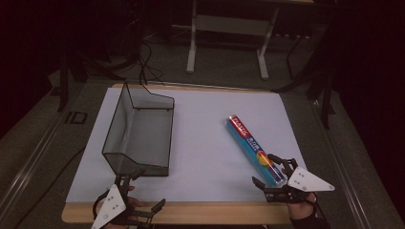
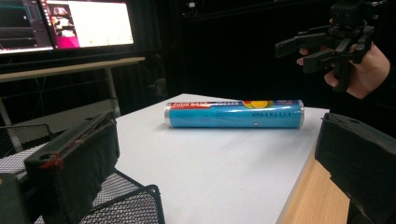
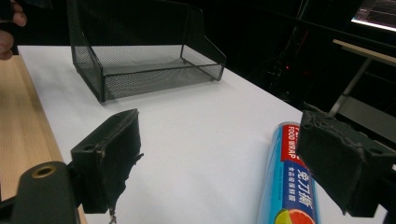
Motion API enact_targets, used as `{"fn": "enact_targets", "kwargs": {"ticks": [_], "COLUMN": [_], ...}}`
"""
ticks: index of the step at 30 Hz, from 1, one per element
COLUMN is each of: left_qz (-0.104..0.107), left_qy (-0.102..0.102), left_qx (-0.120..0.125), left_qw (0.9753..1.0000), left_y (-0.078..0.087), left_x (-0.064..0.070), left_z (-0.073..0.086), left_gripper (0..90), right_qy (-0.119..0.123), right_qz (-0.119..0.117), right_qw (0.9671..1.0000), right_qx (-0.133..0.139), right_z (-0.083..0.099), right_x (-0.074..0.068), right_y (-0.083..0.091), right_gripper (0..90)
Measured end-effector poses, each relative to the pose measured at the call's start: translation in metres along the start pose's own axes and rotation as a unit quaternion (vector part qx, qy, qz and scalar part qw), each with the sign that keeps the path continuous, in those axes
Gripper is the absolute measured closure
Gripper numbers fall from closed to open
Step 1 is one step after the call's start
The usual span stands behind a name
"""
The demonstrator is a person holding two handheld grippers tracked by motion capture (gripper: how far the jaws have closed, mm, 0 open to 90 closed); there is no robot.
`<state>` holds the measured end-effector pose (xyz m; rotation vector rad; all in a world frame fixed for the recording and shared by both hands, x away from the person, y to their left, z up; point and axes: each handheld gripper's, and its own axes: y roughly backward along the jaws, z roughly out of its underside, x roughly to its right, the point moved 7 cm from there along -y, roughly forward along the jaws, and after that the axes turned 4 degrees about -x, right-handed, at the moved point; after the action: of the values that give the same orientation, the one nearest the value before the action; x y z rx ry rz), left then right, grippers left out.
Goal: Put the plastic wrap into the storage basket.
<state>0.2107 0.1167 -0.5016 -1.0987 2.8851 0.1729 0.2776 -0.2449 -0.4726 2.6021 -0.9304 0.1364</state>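
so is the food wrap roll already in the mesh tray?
No. The food wrap roll lies on the white sheet, well apart from the mesh tray, whose mesh floor holds nothing.

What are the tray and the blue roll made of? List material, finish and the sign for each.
Mesh tray: looks like metal, fine black wire mesh on a wire frame, matte; you see through its walls.
Food wrap roll: probably a glossy printed plastic or film sleeve; light glints along it. The core is hidden.

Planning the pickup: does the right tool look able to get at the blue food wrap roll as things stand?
Probably yes. The right tool is open at the near end of the food wrap roll, which lies alone on the white sheet; the mesh basket stands well off to the side.
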Motion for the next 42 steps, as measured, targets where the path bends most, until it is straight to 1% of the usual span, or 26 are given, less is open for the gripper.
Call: {"fn": "enact_targets", "kwargs": {"ticks": [3,6,11,15,17,22,23,26,28,31,35,38,41,42], "left_qz": [0.001,0.0,0.0,0.0,0.0,0.0,0.0,0.001,0.001,0.001,0.002,0.001,0.001,0.002], "left_qy": [-0.001,-0.002,0.002,0.003,0.003,0.002,0.002,0.001,0.002,0.002,0.005,0.007,0.007,0.004], "left_qx": [-0.001,-0.003,-0.001,-0.004,-0.005,-0.008,-0.009,-0.01,-0.009,-0.01,-0.015,-0.015,-0.015,-0.022], "left_qw": [1.0,1.0,1.0,1.0,1.0,1.0,1.0,0.9999,1.0,0.9999,0.9999,0.9999,0.9999,0.9997], "left_y": [0.0,-0.001,0.0,-0.001,-0.001,-0.002,-0.002,-0.002,-0.001,-0.002,-0.003,-0.003,-0.003,-0.005], "left_x": [0.0,0.001,0.0,0.0,0.0,0.001,0.001,0.001,0.001,0.001,0.001,0.001,0.001,0.002], "left_z": [0.0,0.0,0.0,0.001,0.001,0.001,0.001,0.002,0.001,0.002,0.003,0.003,0.004,0.005], "left_gripper": [0.4,0.4,0.4,0.4,0.4,0.4,0.4,0.4,0.4,0.4,0.4,0.4,0.4,0.4], "right_qy": [-0.001,0.003,0.006,0.008,0.007,0.009,0.009,-0.003,-0.007,-0.005,-0.001,-0.003,-0.011,-0.019], "right_qz": [0.002,0.013,0.018,0.015,0.02,0.019,0.02,0.015,0.013,0.019,0.031,0.033,0.036,0.04], "right_qw": [1.0,0.9999,0.9998,0.9998,0.9997,0.9996,0.9996,0.9994,0.9994,0.999,0.9983,0.9975,0.9968,0.9958], "right_qx": [-0.003,-0.003,-0.005,-0.009,-0.012,-0.018,-0.02,-0.03,-0.031,-0.04,-0.05,-0.062,-0.07,-0.08], "right_z": [0.001,-0.001,-0.002,-0.002,-0.001,-0.001,-0.001,-0.002,-0.004,-0.007,-0.012,-0.016,-0.019,-0.02], "right_x": [0.0,0.0,-0.001,-0.001,0.0,0.0,0.0,0.0,0.002,0.003,0.005,0.008,0.012,0.018], "right_y": [0.0,0.001,0.002,0.001,0.0,-0.001,-0.001,-0.001,0.0,0.001,0.001,-0.003,-0.004,-0.006], "right_gripper": [13.9,13.6,13.4,13.5,14.0,15.4,16.3,17.8,17.8,17.5,14.2,13.1,13.0,12.5]}}
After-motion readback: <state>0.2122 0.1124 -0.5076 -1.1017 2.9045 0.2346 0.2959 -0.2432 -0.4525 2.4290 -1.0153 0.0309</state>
